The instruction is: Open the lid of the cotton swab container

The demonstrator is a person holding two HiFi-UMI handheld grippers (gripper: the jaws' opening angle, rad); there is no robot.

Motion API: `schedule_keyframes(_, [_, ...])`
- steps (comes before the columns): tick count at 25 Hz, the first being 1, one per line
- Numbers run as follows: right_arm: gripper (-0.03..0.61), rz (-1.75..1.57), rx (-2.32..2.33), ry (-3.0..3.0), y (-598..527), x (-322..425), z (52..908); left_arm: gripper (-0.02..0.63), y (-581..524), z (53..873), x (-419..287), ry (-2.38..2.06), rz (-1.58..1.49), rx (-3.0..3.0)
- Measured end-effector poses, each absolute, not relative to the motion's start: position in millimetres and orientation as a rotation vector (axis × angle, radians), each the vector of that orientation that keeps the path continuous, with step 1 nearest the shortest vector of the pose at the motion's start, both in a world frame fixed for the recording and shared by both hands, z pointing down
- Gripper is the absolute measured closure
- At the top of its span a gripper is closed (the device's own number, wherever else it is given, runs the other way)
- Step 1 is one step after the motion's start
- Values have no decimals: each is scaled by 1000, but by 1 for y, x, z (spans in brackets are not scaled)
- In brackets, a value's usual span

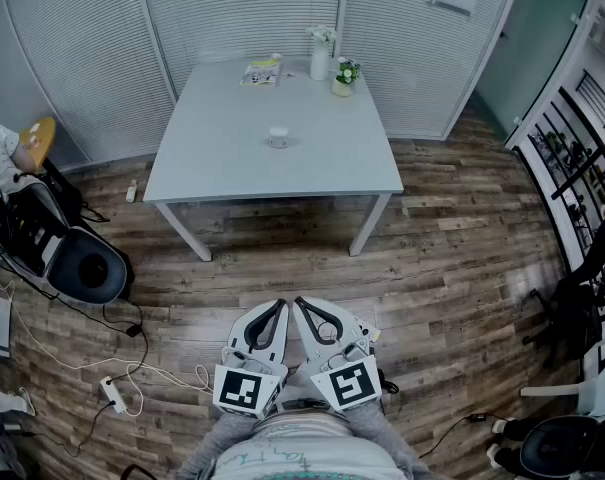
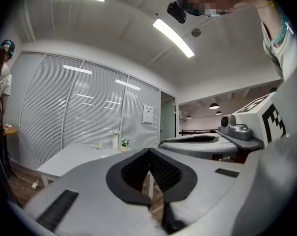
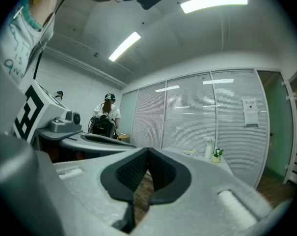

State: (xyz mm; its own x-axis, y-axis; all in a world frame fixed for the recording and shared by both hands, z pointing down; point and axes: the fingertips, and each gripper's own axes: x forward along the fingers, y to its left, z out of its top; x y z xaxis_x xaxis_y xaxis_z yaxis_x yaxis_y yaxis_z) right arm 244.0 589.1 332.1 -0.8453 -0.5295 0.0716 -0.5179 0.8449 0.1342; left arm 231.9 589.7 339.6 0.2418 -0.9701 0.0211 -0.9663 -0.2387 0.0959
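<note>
The cotton swab container (image 1: 278,136) is a small round clear tub with a pale lid, standing near the middle of the grey table (image 1: 212,168) across the room. My left gripper (image 1: 280,305) and right gripper (image 1: 299,302) are held side by side close to my body, far from the table, tips almost touching each other. Both are shut with nothing between the jaws. In the left gripper view the left gripper (image 2: 149,151) points level toward the table (image 2: 65,160); in the right gripper view the right gripper (image 3: 148,150) does the same.
On the table's far edge lie a booklet (image 1: 262,71), a white bottle (image 1: 320,60) and a small flower pot (image 1: 343,80). A dark chair (image 1: 72,258) and floor cables (image 1: 112,378) are at left, shelving (image 1: 572,148) at right. A person (image 3: 107,113) stands at the left.
</note>
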Motion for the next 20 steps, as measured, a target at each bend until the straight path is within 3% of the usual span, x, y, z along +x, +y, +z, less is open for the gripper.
schedule_keyframes(20, [577,-78,848,-2954,555,234,341,615,564,352,216,-1890,-101,2367])
